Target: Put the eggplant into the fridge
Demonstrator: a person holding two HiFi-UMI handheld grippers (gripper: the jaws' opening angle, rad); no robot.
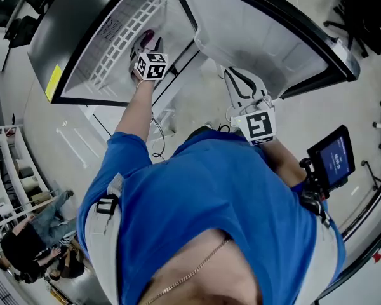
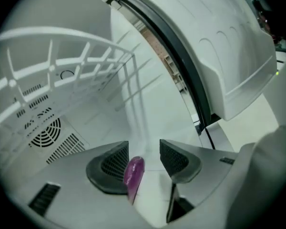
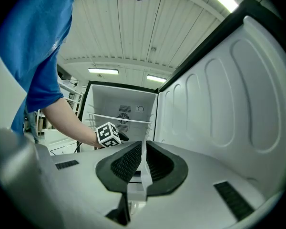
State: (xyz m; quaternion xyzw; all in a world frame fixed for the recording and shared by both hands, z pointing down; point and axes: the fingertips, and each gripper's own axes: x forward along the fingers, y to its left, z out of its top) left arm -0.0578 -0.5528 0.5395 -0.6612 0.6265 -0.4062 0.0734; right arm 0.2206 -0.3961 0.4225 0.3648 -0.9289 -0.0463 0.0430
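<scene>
Left gripper [image 2: 144, 148] spread round the eggplant [image 2: 133, 173] — right gripper [image 3: 142, 149] pinching the fridge door [image 3: 229, 89] (yellow label [image 1: 53, 81] unreadable)

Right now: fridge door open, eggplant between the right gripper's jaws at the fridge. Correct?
Wrong gripper. The eggplant sits between the jaws of the left gripper, not the right gripper; the left gripper view shows it. The fridge door is open and that gripper is at the fridge, as you said.
</scene>
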